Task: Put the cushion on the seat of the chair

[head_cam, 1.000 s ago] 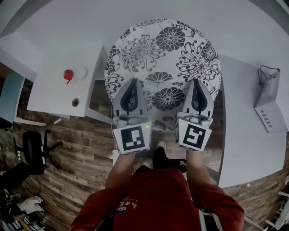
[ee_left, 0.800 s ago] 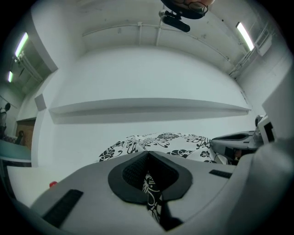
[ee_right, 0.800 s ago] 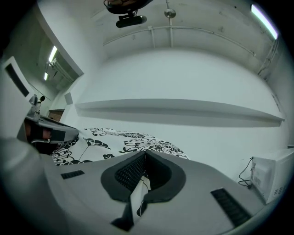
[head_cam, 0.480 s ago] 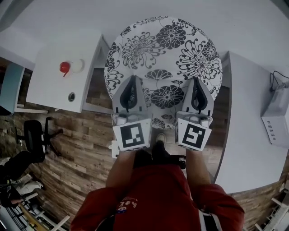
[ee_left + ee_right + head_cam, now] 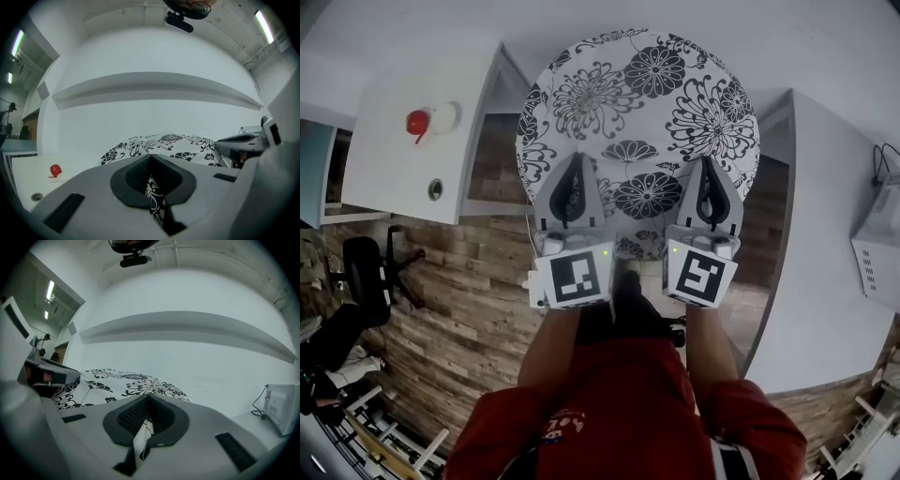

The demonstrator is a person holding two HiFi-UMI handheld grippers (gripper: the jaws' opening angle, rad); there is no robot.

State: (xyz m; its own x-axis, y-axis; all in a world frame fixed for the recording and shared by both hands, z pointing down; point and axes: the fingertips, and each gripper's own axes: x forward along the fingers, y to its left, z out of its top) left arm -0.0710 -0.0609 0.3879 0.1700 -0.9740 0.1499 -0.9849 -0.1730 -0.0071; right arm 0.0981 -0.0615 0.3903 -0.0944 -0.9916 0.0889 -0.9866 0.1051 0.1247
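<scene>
You hold the cushion [image 5: 637, 103] out in front of you with both tools, up in the air over the wooden plank floor [image 5: 459, 309] and the gap between two white desks. It is a flat, round disc of soft fabric, white with a bold black print of large flowers and leaves. Your left gripper [image 5: 576, 173] bites the near edge of the cushion on its left side, and your right gripper [image 5: 709, 176] bites the same edge further right, the two well apart and roughly level. In the left gripper view the left gripper [image 5: 151, 180] has its dark, ribbed pads pressed together on a thin fold of the printed cloth, with the rest of the cushion [image 5: 159, 140] spreading away beyond them. In the right gripper view the right gripper [image 5: 147, 420] is likewise closed tight on a pinch of the cushion [image 5: 136, 383] hem. The left desk [image 5: 412, 178] is smooth and matt, with a small glossy red object [image 5: 417, 122] and a round cable hole [image 5: 436, 189] on it. The right desk [image 5: 825, 262] carries a boxy white appliance [image 5: 886, 253]. A black office chair [image 5: 366, 272] stands on the floor far to your left, well apart from the cushion.
</scene>
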